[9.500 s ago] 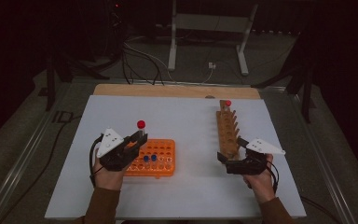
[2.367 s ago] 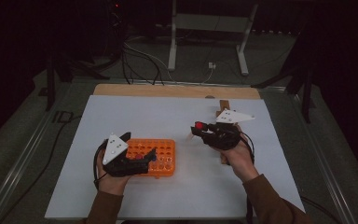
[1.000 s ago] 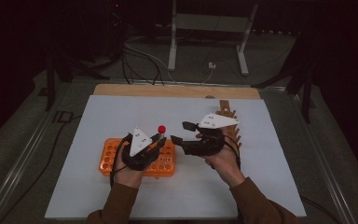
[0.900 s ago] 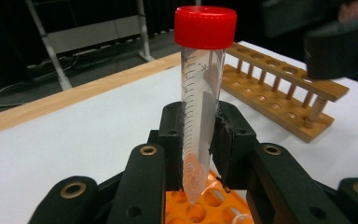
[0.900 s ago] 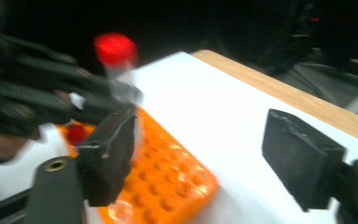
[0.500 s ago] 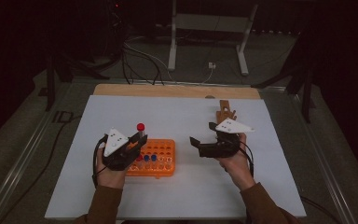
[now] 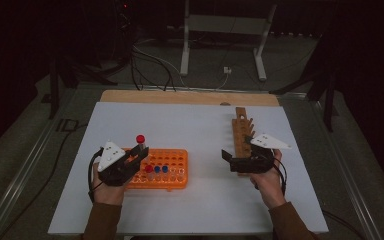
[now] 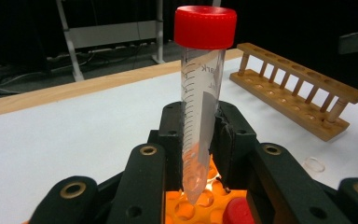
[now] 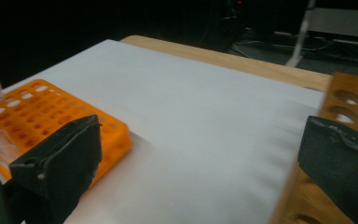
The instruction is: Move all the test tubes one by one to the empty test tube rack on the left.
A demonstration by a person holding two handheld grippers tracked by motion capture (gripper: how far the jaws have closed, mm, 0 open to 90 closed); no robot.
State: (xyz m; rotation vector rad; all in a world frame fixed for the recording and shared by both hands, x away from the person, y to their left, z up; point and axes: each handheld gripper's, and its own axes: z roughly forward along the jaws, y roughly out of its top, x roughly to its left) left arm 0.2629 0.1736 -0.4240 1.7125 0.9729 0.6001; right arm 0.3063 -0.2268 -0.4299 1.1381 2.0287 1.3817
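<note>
Left claw: gripping a red-capped tube upright, tip hovering over the orange rack.
Right claw: jaws just opening wide, holding nothing, sitting beside the wooden rack.
Orange rack: carrying one red-capped and two blue-capped tubes.
Bench: white sheet covering it; dark room surrounding.

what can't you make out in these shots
- Tip of the tube over the orange rack: left gripper view, the black jaws hide which hole it is aimed at.
- Caps in the rack: high view, too small to count surely.
- Wooden rack: right gripper view, blurred and cut off by the right jaw.
- Print on the tube: left gripper view, partly readable only.
</note>
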